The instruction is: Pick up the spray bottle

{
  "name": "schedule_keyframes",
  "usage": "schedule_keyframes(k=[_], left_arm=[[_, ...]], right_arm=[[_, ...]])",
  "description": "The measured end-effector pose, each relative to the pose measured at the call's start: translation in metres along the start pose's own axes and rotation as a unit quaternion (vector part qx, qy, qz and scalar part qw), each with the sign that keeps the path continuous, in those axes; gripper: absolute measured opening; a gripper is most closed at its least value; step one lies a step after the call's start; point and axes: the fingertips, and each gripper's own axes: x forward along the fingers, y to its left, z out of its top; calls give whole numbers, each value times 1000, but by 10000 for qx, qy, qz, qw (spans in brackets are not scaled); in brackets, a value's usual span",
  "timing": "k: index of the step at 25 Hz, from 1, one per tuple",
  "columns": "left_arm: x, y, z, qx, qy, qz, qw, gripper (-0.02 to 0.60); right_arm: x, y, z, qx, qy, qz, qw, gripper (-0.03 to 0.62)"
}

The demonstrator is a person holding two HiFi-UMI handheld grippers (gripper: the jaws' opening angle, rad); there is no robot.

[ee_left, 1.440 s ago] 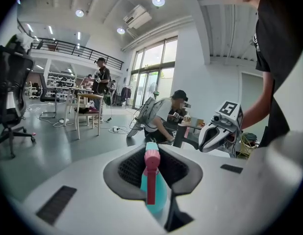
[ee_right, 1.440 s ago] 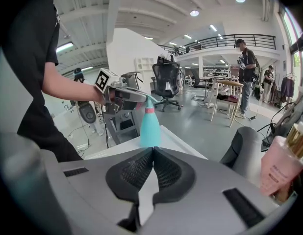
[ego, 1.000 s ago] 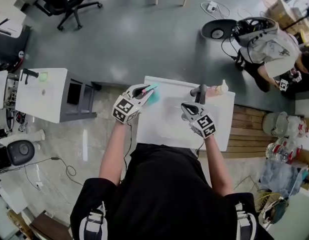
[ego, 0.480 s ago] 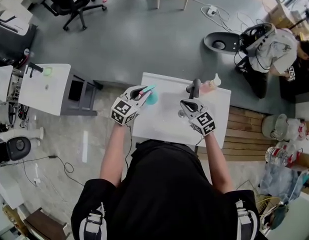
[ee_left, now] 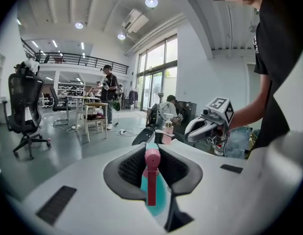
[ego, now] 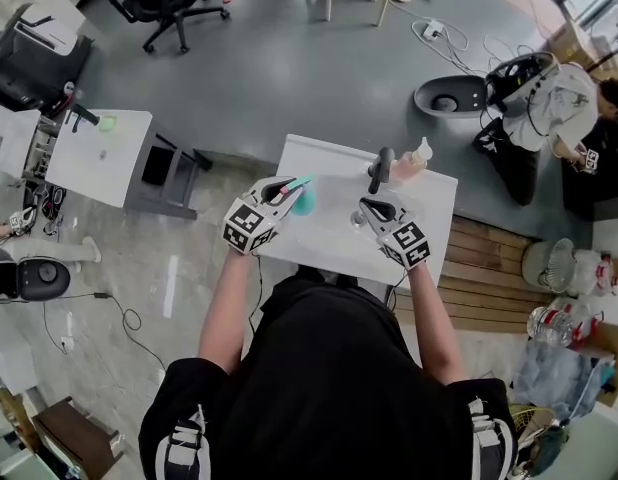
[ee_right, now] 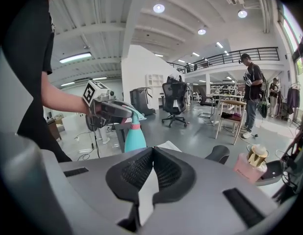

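By the left edge of the white table (ego: 334, 248), the left gripper (ego: 295, 184) is clamped on the pink top of a teal spray bottle (ego: 305, 201), which hangs upright below its jaws. Whether the base is clear of the tabletop I can't quite tell from here. Nearer the middle, the right gripper (ego: 370, 208) has its jaws pressed together with nothing between them. A small pink bottle (ego: 413, 162) stands at the far edge, toward the right corner.

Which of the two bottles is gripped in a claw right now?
The teal spray bottle, clamped in the left claw; the pink bottle stands free by the table's far edge.
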Motion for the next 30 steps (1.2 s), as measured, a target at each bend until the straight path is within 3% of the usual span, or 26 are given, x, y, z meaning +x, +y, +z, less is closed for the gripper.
schedule_keyframes(k=[30], left_arm=[[-34, -159, -23, -38, -8, 539, 9985, 74]], right_arm=[[-102, 66, -67, -379, -21, 687, 9969, 16]])
